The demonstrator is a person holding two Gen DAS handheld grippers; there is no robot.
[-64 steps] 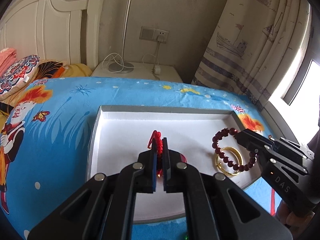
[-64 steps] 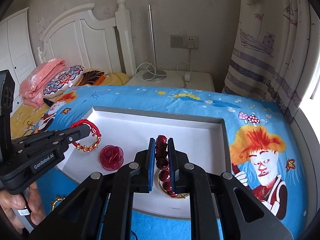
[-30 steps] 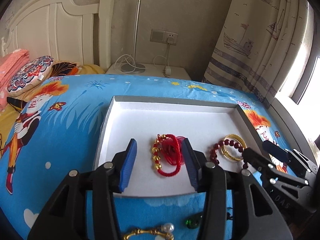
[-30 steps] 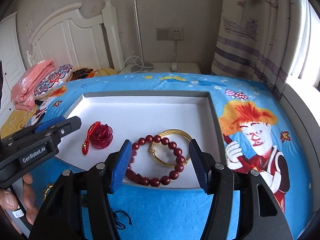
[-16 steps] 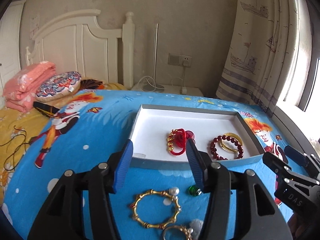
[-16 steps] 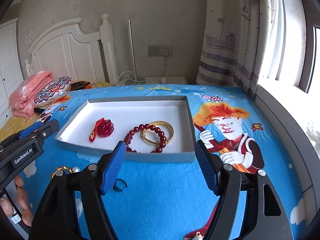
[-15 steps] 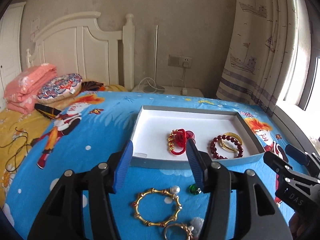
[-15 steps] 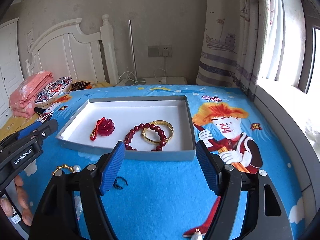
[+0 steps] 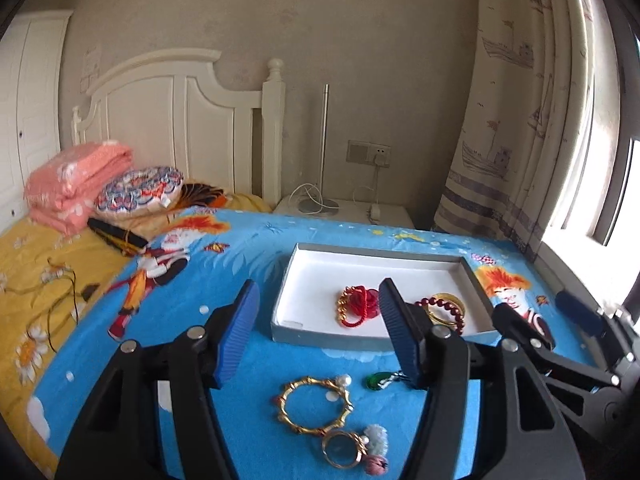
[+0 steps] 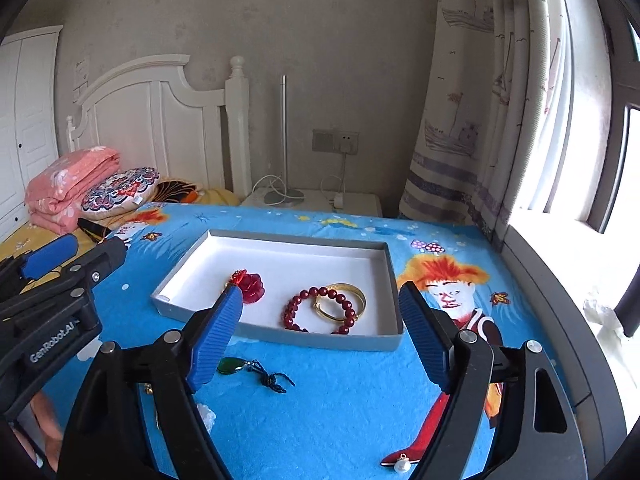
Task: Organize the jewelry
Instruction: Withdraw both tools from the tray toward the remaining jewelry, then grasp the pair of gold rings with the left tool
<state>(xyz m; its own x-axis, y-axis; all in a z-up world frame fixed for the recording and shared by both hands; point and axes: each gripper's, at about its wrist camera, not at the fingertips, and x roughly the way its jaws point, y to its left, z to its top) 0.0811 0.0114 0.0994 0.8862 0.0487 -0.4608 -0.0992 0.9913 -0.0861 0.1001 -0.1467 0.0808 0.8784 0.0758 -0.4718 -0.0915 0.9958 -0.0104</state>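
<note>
Both grippers were held wide open and empty. Directly beneath and between the pads of the left gripper (image 9: pixel 316 334), a gold bangle (image 9: pixel 315 404) was seen lying flat on the blue cloth, nearer to it than to the right gripper (image 10: pixel 320 336). Just right of it lay a green pendant (image 9: pixel 379 380). Beyond both, the tray (image 9: pixel 320 332) was seen, already holding a bead bracelet (image 10: pixel 318 312).
</note>
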